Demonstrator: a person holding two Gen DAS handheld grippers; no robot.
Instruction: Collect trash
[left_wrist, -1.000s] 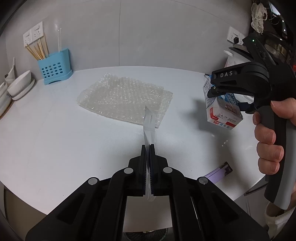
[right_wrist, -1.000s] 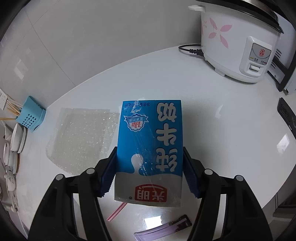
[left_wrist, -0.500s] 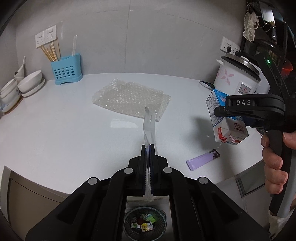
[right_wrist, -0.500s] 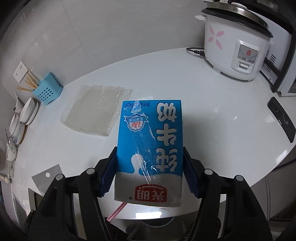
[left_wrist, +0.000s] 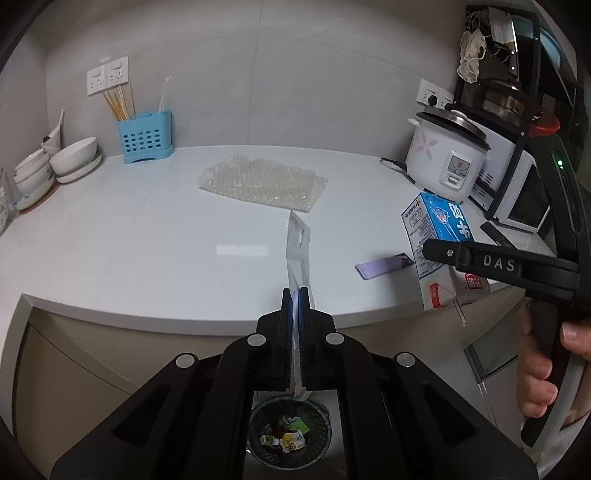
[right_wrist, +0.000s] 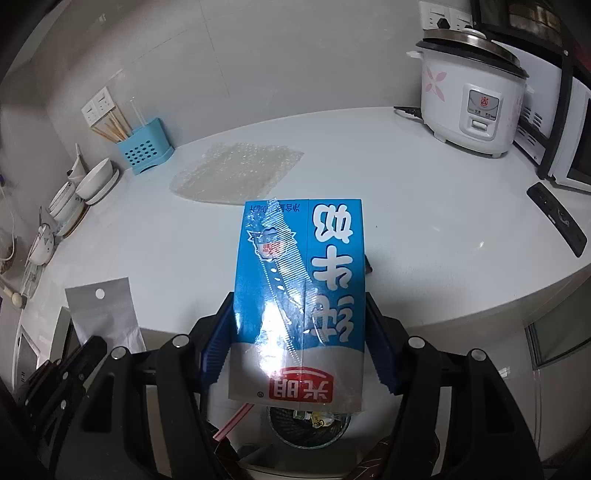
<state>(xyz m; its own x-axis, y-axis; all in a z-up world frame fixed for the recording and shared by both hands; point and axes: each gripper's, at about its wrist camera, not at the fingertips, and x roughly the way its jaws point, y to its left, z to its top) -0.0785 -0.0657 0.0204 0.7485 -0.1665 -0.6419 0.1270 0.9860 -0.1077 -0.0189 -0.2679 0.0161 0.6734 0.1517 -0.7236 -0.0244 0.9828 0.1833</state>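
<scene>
gripping a milk carton (right_wrist: 299, 295), right gripper (right_wrist: 299, 347) angles down, seemingly above bin (right_wrist: 308, 424).

Grey tiled wall (left_wrist: 258, 92) (two sockets (left_wrist: 108, 75)) behind a glossy white counter (left_wrist: 147, 251).

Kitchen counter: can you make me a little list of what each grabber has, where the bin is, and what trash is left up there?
left gripper: shut on a clear bag
right gripper: shut on a blue milk carton
bin: on the floor below the counter edge, already has trash in it
trash left on counter: bubble wrap, purple lighter
not trash: rice cooker, chopstick holder, bowls
</scene>
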